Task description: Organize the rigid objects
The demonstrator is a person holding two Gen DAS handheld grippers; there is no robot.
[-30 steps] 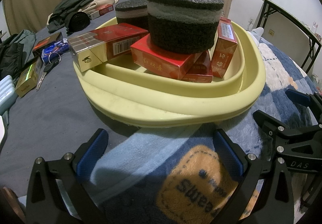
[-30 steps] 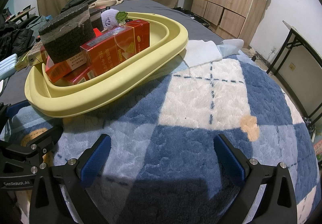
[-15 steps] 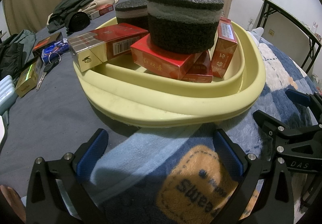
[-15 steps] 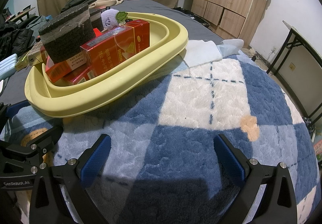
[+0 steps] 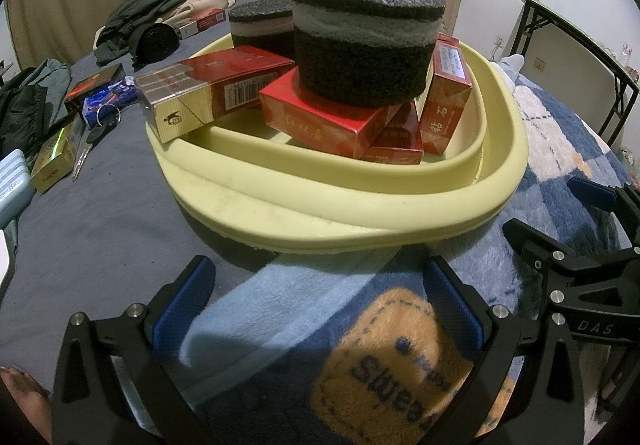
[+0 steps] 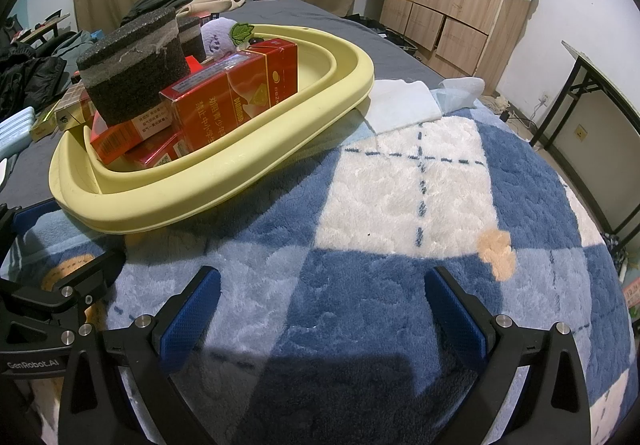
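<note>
Both pairs of blue-padded fingers (image 5: 182, 301) stand spread wide with nothing between them. From the left gripper (image 5: 318, 303), the yellow basin (image 5: 328, 205) sits at twelve o'clock, just beyond the fingertips, on a plush blue blanket (image 6: 400, 205). It holds red cigarette boxes (image 5: 332, 121) with a round dark sponge (image 5: 366, 41) stacked on top. From the right gripper (image 6: 320, 309), the basin lies at ten o'clock, well apart. The right gripper shows at three o'clock in the left view.

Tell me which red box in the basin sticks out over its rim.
The red-and-gold box with the barcode: its gold end overhangs the yellow basin rim.
</note>
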